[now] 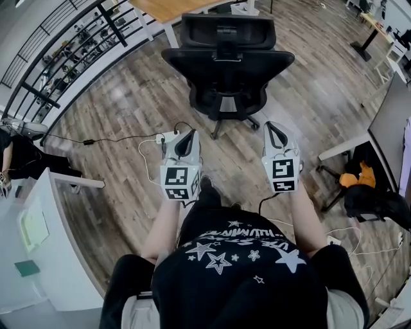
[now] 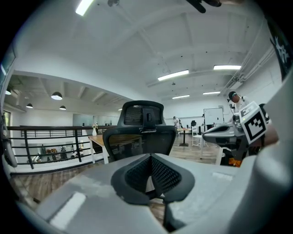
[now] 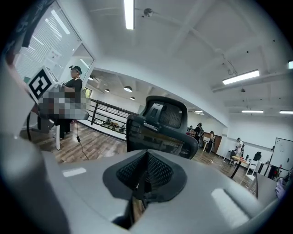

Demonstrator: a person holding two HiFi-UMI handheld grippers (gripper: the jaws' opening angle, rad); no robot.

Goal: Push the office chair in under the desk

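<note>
**Mia:** What can you see from the head view?

**Ben:** The left gripper (image 1: 187,133) and the right gripper (image 1: 275,127) are side by side, held out in front of the person. The office chair (image 1: 228,61) stands ahead of both grippers with its back turned to them. No gripper touches it. There is bare wood floor (image 1: 128,109) in between.

**Mia:** Where is the worktop?

**Ben:** The worktop (image 1: 168,9) is past the chair, on the far side from the grippers.

**Mia:** Now the left gripper view?

**Ben:** The left gripper (image 2: 151,156) is closed tight, with its two jaws pressed together and nothing between them. The chair (image 2: 142,132) is straight ahead of it and apart from it. The worktop (image 2: 98,140) peeks out behind the chair, a bit to the left. A black railing (image 2: 46,141) runs far off to the left. The right gripper (image 2: 208,135) is off to the right.

**Mia:** And the right gripper view?

**Ben:** The right gripper (image 3: 146,154) is closed tight too, and it holds nothing. The chair (image 3: 160,132) is just ahead of it, not touching. A person (image 3: 73,87) stands off to its left.
</note>
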